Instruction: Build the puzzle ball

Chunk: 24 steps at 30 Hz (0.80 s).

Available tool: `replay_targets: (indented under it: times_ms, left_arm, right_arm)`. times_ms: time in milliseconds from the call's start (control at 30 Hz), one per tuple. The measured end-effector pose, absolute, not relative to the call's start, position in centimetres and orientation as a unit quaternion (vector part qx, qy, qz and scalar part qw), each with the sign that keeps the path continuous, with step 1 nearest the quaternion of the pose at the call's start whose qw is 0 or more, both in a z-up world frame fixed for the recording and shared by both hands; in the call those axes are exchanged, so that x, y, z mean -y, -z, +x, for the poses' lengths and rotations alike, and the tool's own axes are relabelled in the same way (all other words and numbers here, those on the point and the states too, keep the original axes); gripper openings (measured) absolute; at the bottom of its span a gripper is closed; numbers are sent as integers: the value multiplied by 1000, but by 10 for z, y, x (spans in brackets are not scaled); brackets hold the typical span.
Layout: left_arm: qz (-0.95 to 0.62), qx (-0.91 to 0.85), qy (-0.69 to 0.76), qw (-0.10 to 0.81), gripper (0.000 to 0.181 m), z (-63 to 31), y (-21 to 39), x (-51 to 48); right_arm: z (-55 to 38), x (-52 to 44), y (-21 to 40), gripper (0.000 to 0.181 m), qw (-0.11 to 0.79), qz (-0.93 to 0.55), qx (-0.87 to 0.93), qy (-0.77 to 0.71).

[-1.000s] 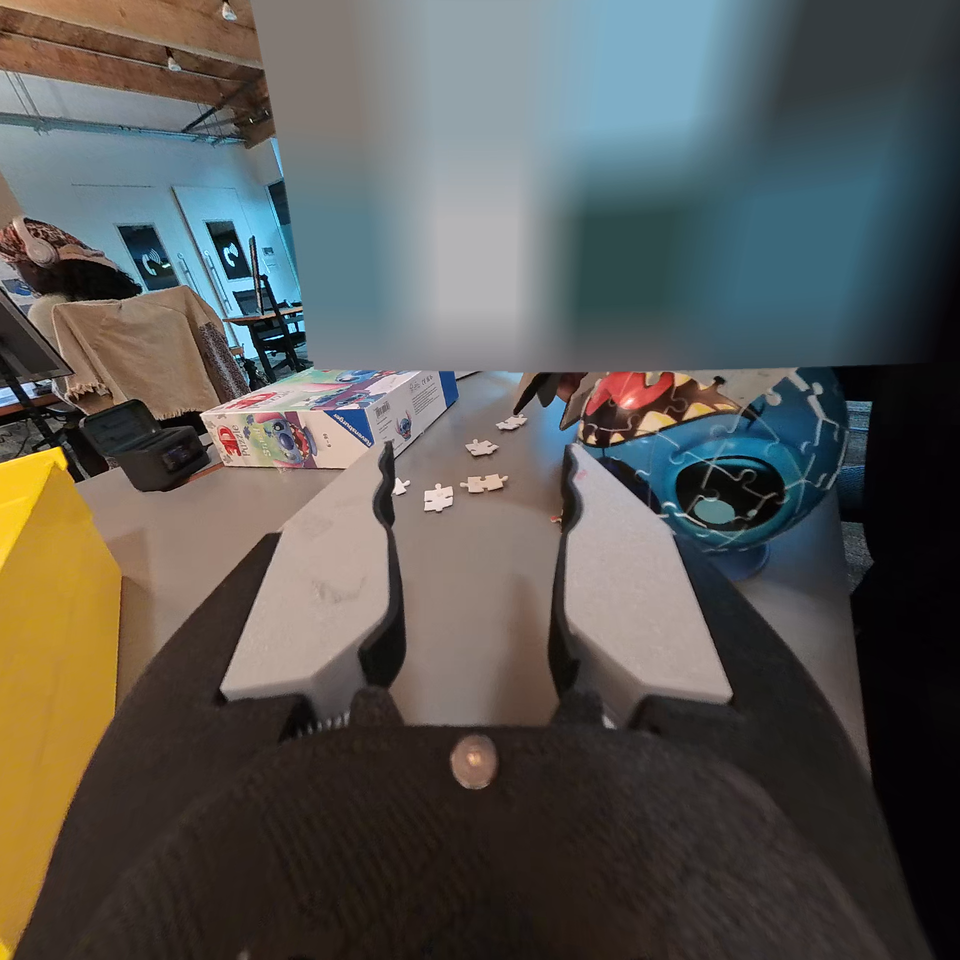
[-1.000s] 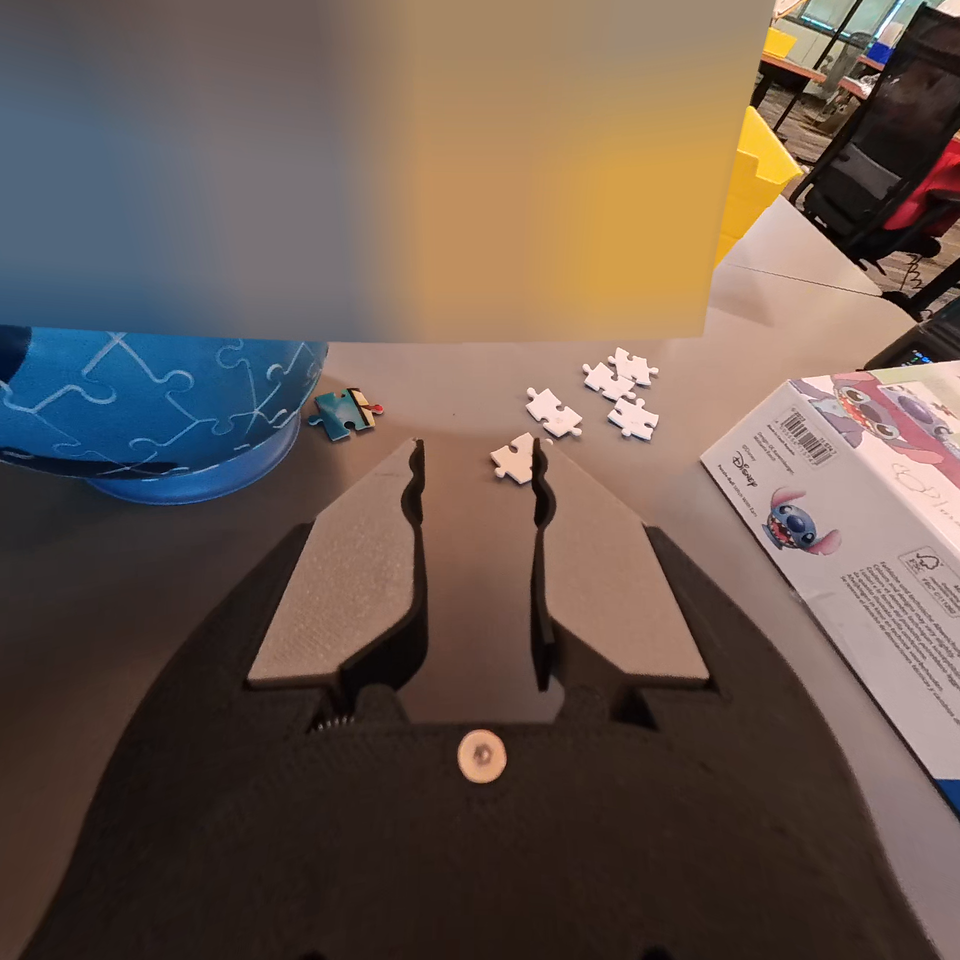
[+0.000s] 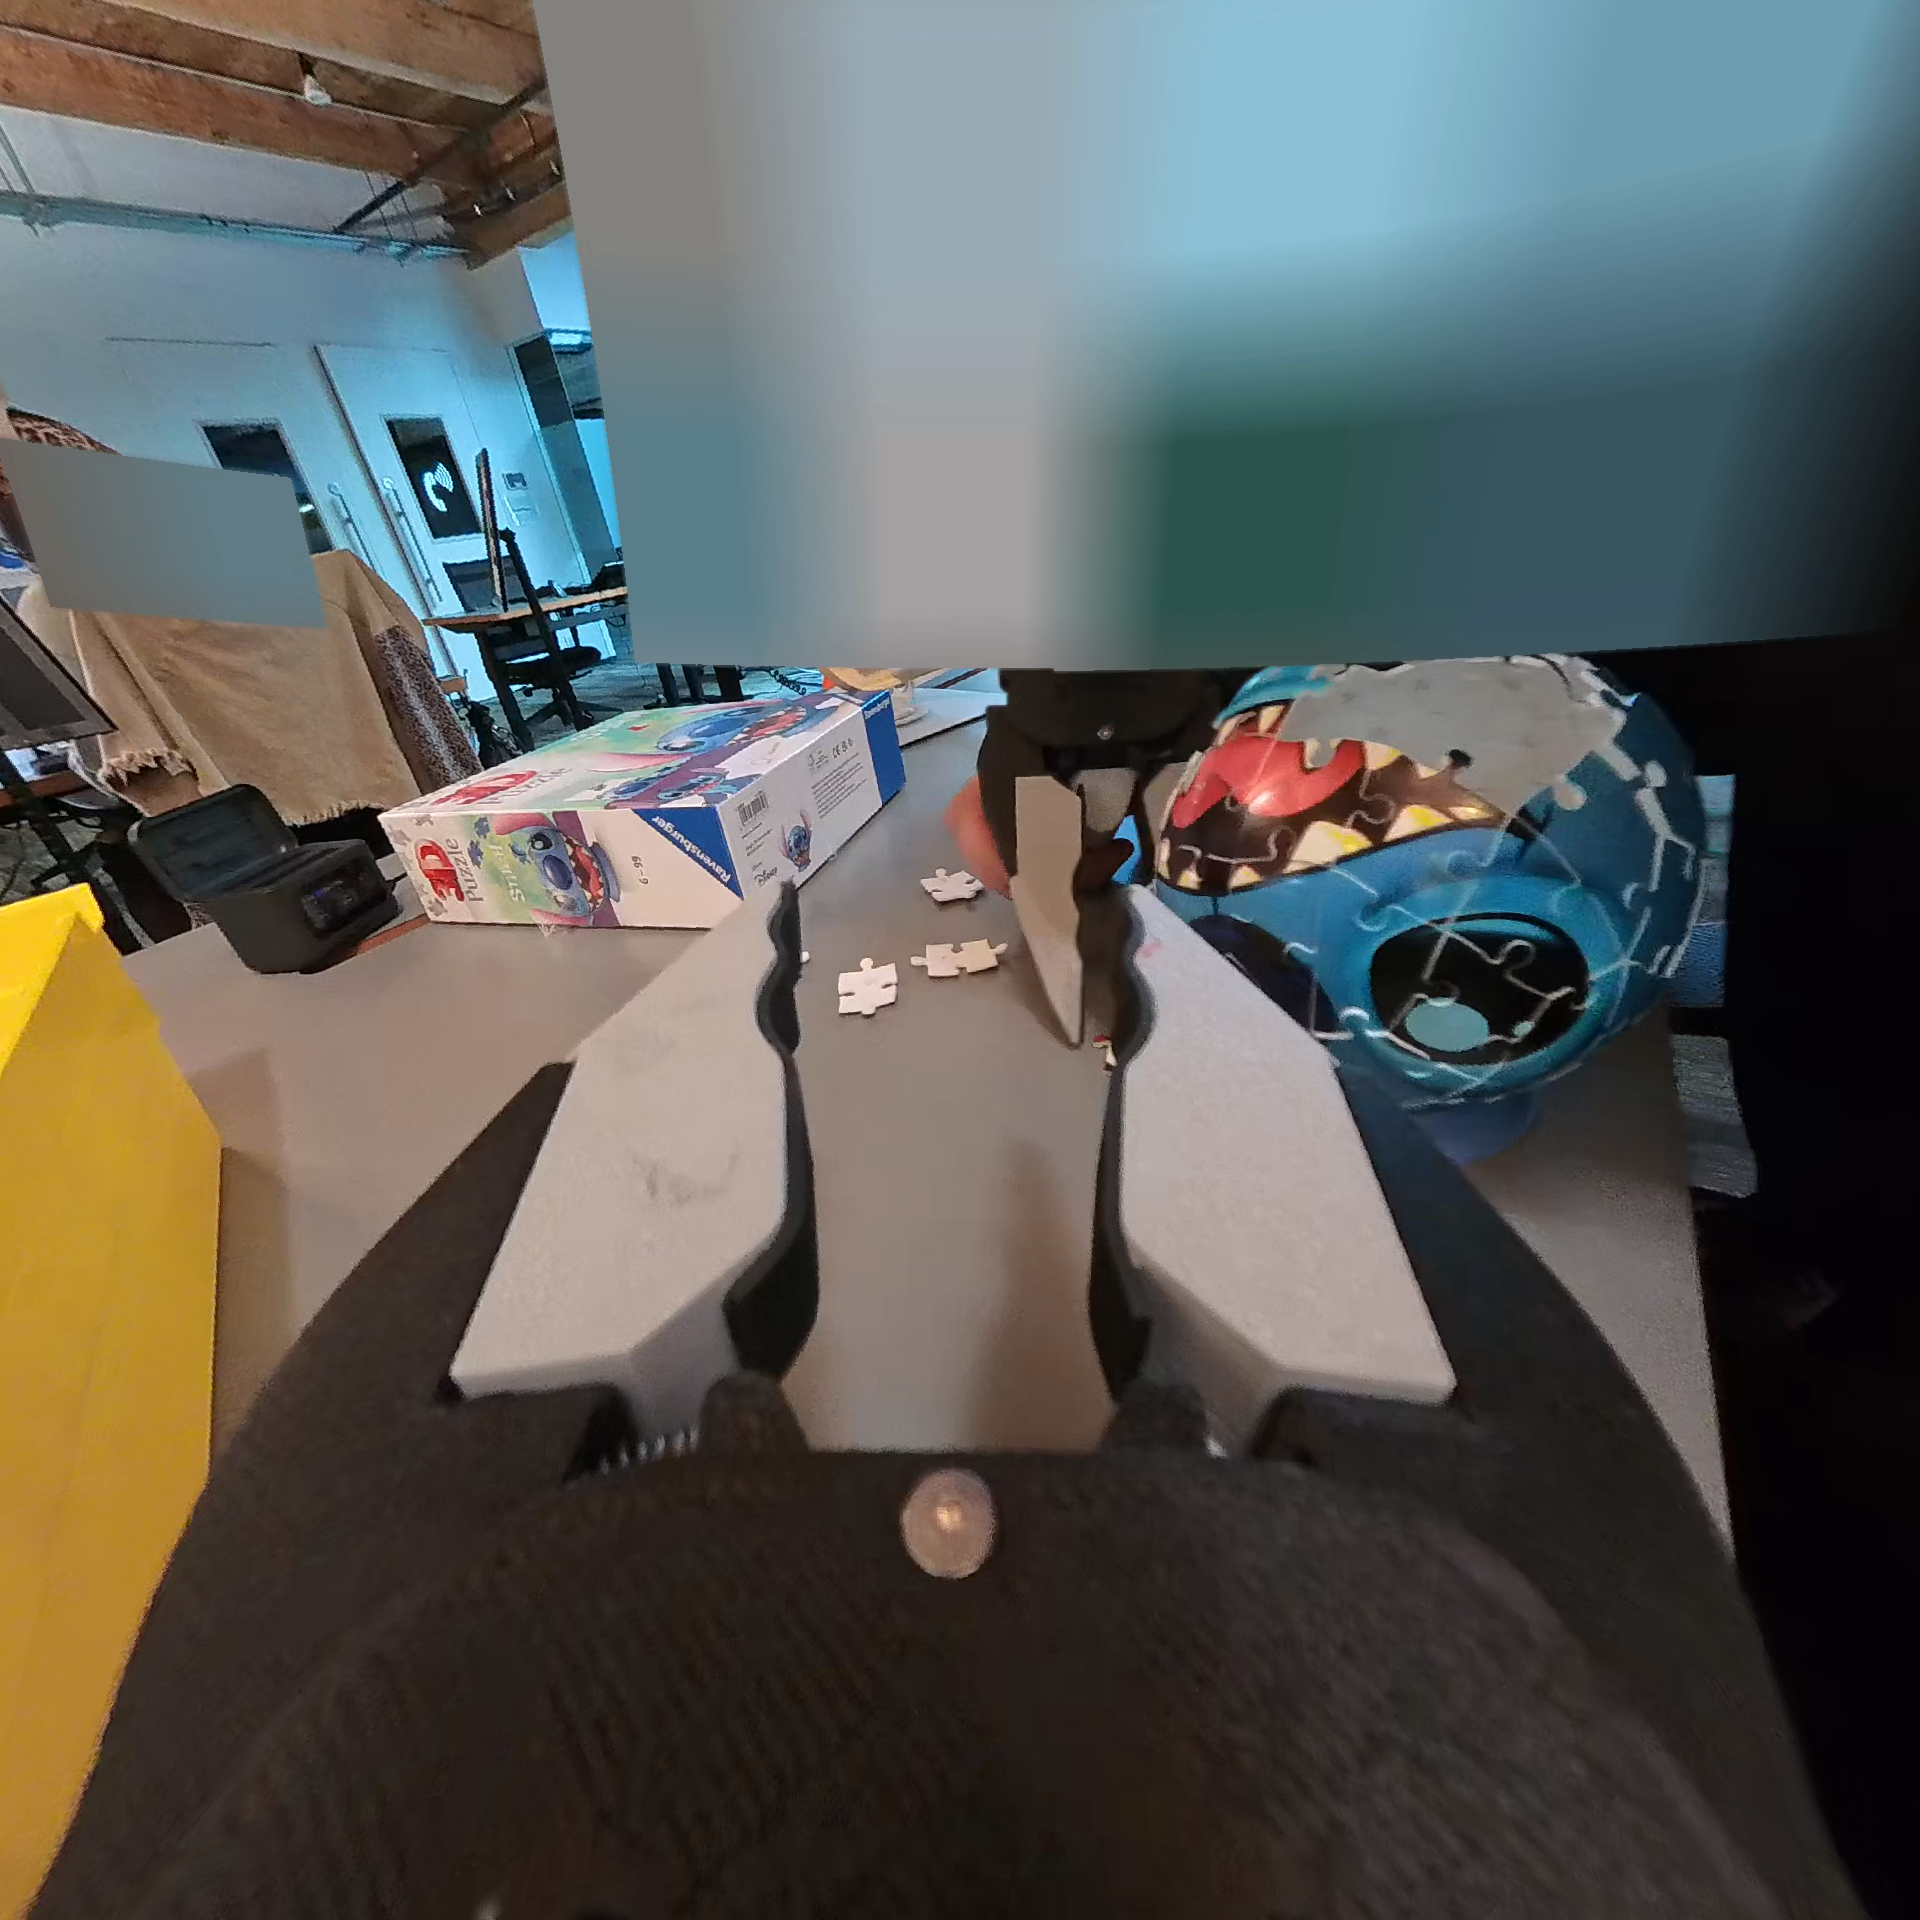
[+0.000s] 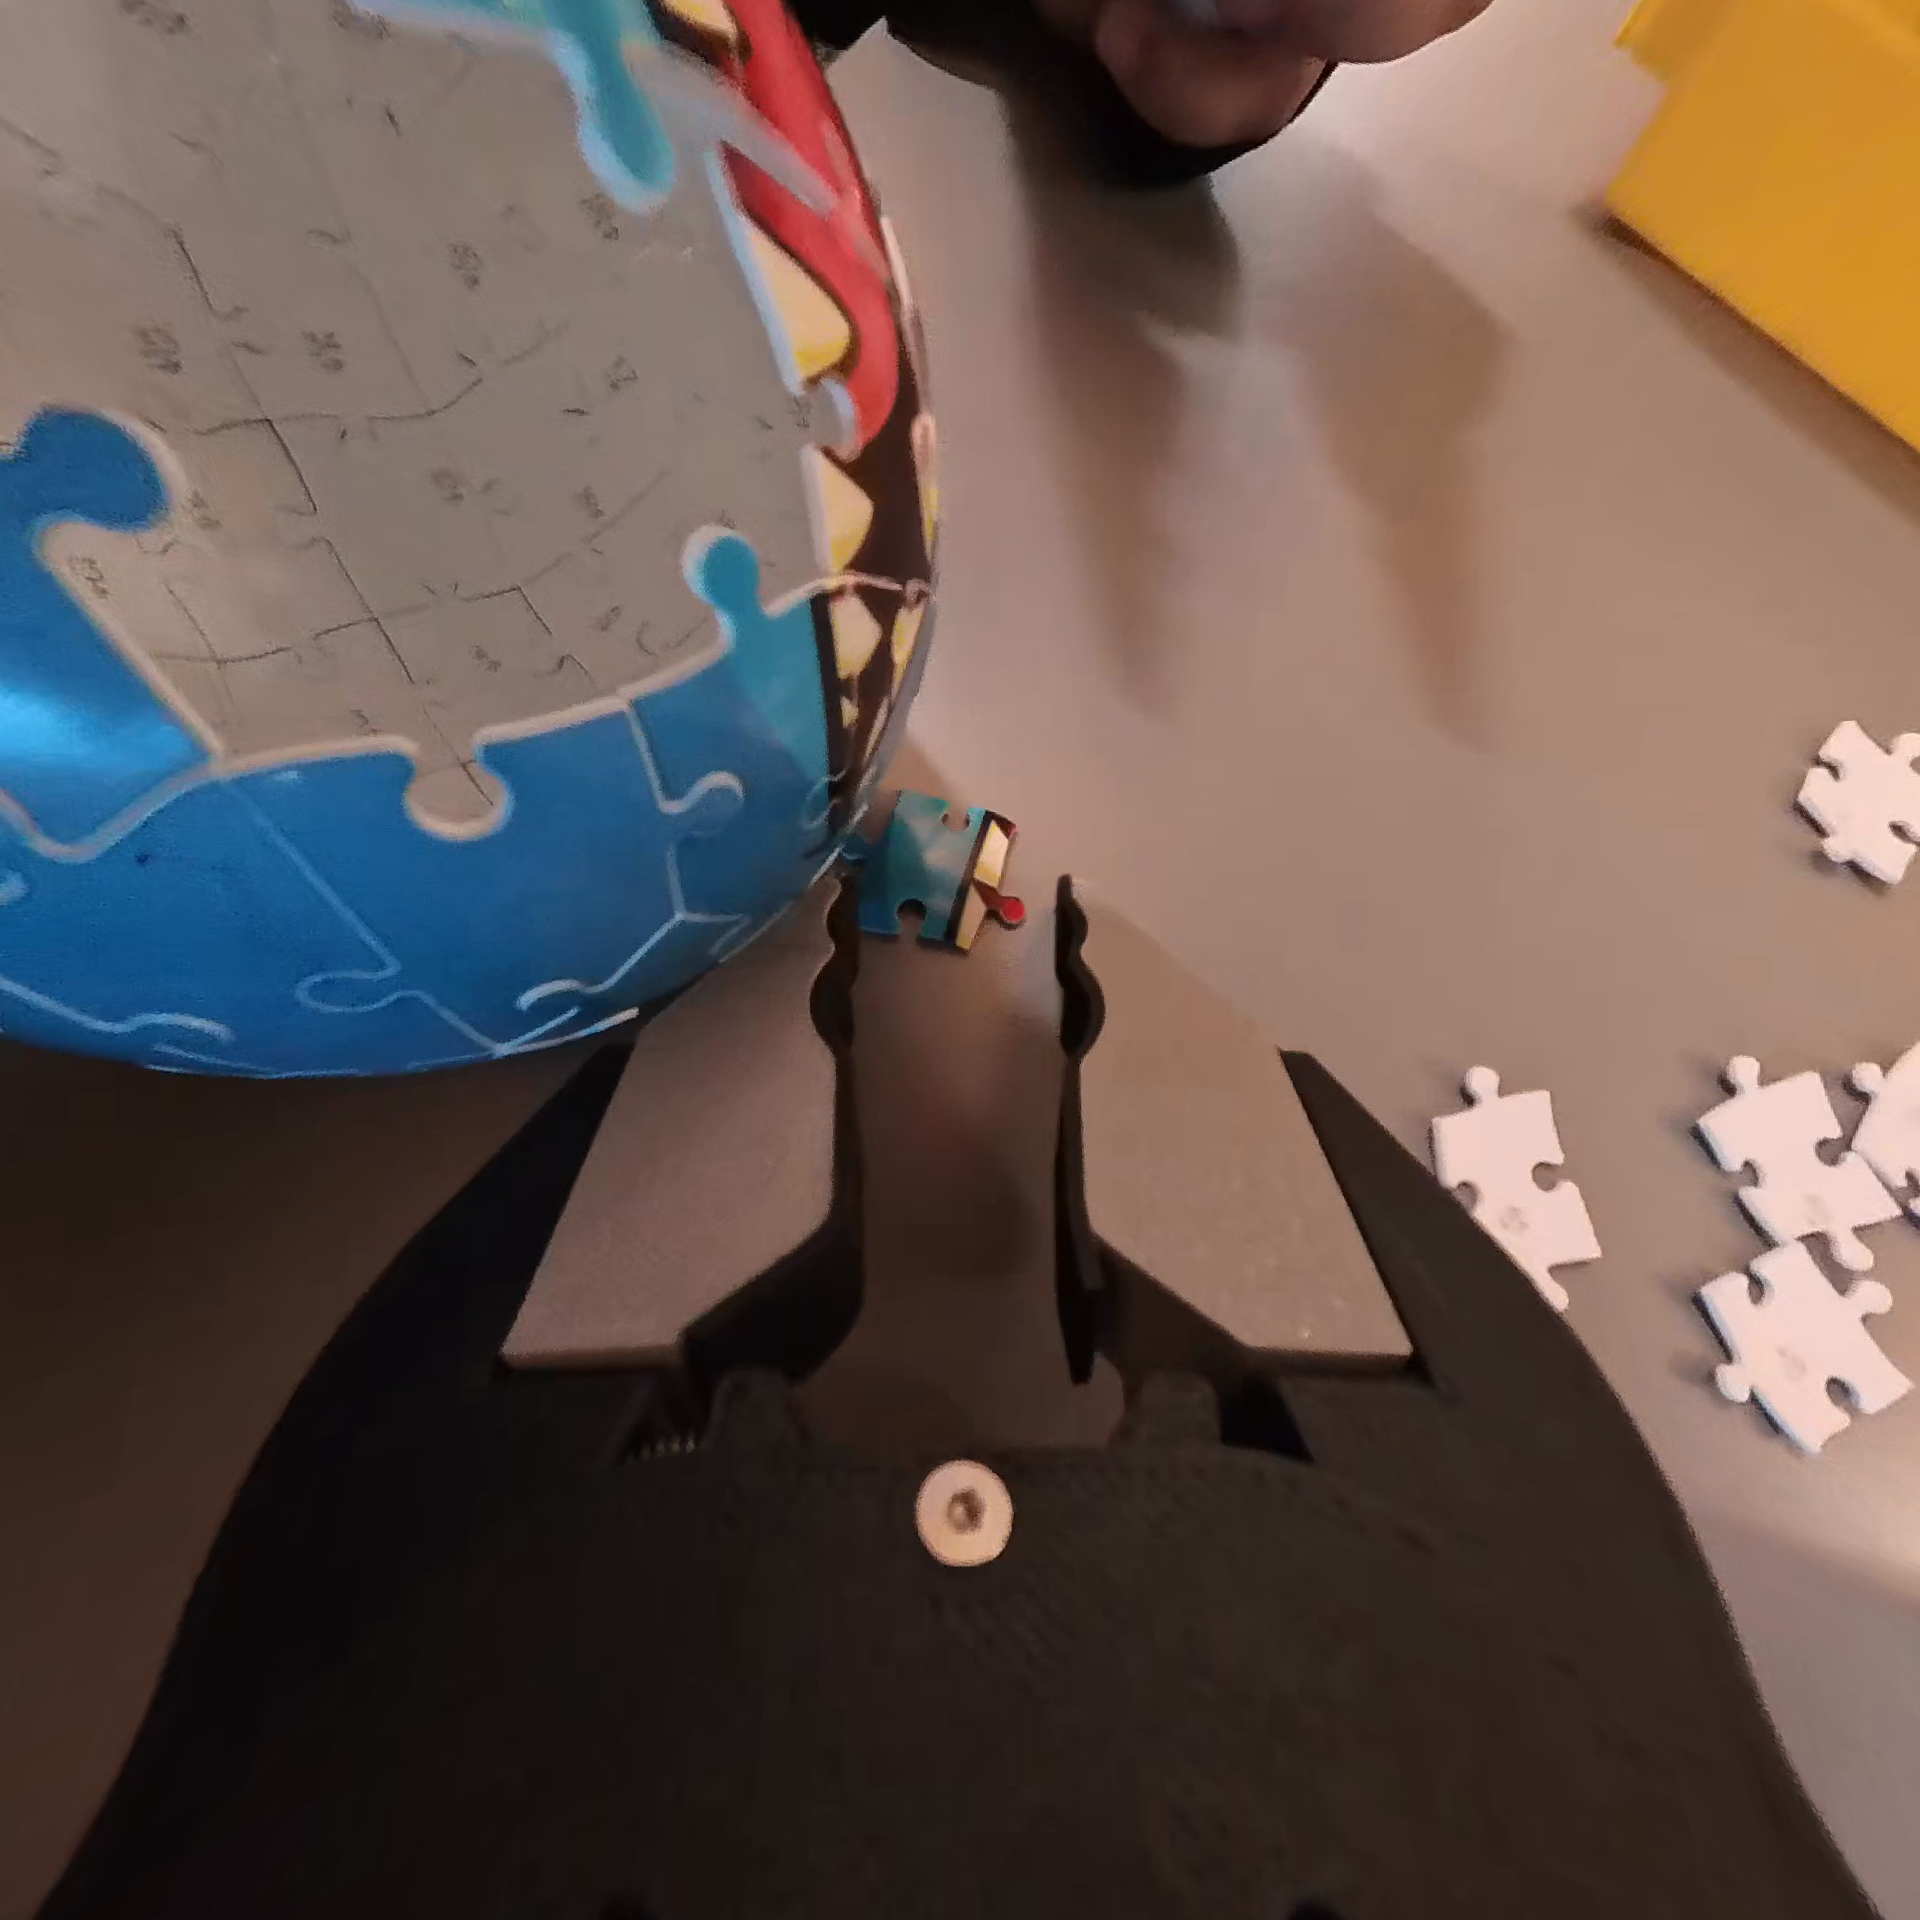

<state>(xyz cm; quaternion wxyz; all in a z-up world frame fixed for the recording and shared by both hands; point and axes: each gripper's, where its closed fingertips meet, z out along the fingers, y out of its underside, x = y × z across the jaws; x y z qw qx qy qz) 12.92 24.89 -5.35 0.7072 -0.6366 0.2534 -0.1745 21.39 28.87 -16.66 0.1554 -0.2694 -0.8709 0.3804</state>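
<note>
The coloured puzzle piece lies flat on the table, touching the foot of the puzzle ball, its long axis running left to right. It sits just ahead of the right gripper, slightly left of centre; those jaws stand apart and empty. The left gripper is farther off, jaws wide and empty. White pieces lie to the right.

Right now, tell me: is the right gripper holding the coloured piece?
No: the right gripper is open and empty, and the coloured piece lies on the table just beyond its tips, beside the ball.
</note>
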Motion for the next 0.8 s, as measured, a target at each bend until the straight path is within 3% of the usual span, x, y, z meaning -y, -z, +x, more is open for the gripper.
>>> replay_targets:
  times_ms: [200, 233, 633, 800]
  left_arm:
    - [-638, -245, 180, 707, 57, 127, 53, -250]
    - [-638, -241, 181, 709, 57, 125, 52, -250]
    - [-628, -212, 166, 730, 53, 116, 46, -251]
    - [-622, -210, 161, 737, 58, 115, 44, -249]
  right_arm:
    - [214, -289, 165, 25, 154, -282, 865, -386]
    - [213, -290, 160, 0, 168, -280, 858, -396]
    - [213, -357, 135, 1, 322, -419, 755, -388]
    - [228, -364, 118, 14, 358, -450, 703, -419]
